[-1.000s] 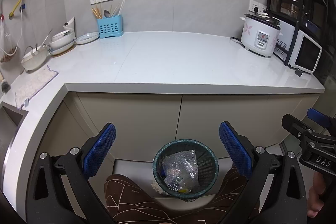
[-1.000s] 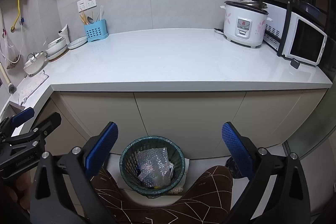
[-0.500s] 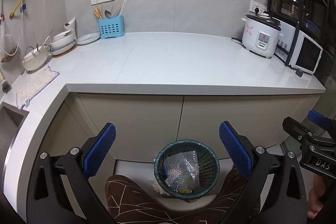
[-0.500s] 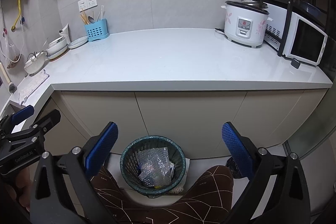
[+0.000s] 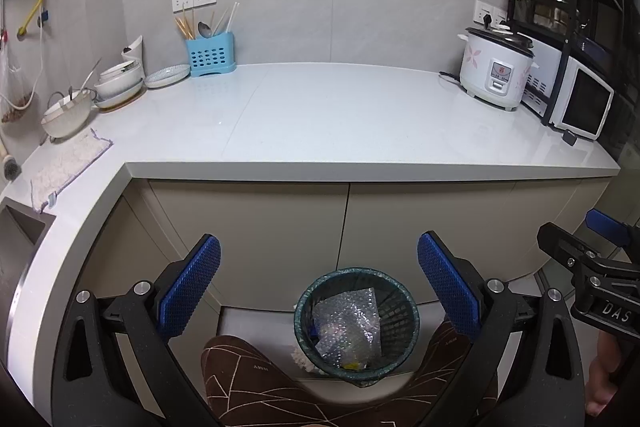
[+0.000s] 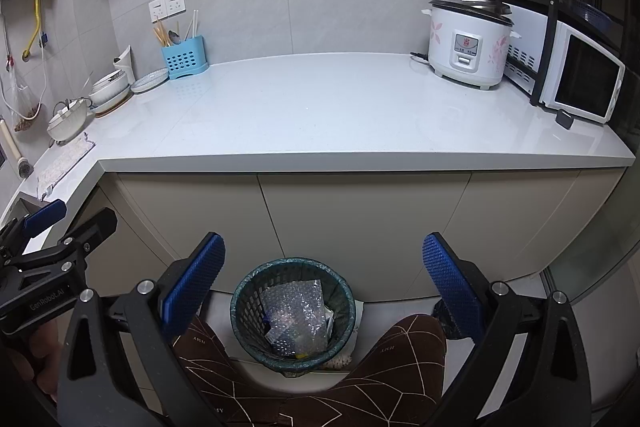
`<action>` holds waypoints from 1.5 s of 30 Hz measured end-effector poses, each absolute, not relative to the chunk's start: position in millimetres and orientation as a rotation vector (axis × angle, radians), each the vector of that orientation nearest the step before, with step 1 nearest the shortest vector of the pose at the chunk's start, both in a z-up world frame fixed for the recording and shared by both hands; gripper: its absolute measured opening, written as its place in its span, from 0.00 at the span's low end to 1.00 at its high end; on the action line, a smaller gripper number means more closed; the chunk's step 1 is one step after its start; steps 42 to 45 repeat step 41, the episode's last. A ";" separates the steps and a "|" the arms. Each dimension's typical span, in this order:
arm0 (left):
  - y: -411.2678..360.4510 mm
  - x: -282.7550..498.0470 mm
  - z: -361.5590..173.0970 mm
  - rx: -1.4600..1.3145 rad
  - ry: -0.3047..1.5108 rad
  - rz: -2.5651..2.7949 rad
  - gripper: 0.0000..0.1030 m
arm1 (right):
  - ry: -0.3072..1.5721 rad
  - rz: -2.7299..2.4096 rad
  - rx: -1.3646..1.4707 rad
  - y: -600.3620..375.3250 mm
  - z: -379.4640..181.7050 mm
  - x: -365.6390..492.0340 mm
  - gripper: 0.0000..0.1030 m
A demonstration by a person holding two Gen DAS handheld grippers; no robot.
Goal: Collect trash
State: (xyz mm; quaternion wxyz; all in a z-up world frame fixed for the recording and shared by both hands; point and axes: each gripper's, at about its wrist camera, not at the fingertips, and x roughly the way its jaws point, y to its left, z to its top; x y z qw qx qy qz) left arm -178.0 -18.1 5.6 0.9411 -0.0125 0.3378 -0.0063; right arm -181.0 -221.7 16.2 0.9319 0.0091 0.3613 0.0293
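Little has changed over the last second: both the left claw [image 5: 318, 287] and right claw [image 6: 324, 285] stay wide open and empty above the bin [image 6: 293, 313] (bubble wrap [image 6: 294, 315] already inside), the bench [image 6: 340, 115] bare of trash.

Grey-tiled wall [image 5: 360, 7] behind white corner countertop [image 5: 340, 123], beige cabinet doors [image 6: 360, 219] beneath.

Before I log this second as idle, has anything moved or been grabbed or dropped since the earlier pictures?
Almost nothing. The left gripper and right gripper are open and empty as before; the views drifted only slightly. The bubble wrap lies in the trash basket as it did, and the counter, rice cooker and utensil holder are unchanged.
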 end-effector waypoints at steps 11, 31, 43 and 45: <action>-24.7 -179.1 4.2 -0.016 0.681 -0.018 0.94 | 0.736 0.058 0.016 -221.5 16.2 -181.4 0.93; -24.8 -177.8 0.0 -0.015 0.674 -0.038 0.94 | 0.736 0.060 0.015 -220.7 13.9 -183.5 0.93; -26.8 -178.2 -3.3 -0.015 0.685 -0.045 0.94 | 0.736 0.061 0.015 -221.1 13.2 -182.8 0.93; -26.8 -178.2 -3.3 -0.015 0.685 -0.045 0.94 | 0.736 0.061 0.015 -221.1 13.2 -182.8 0.93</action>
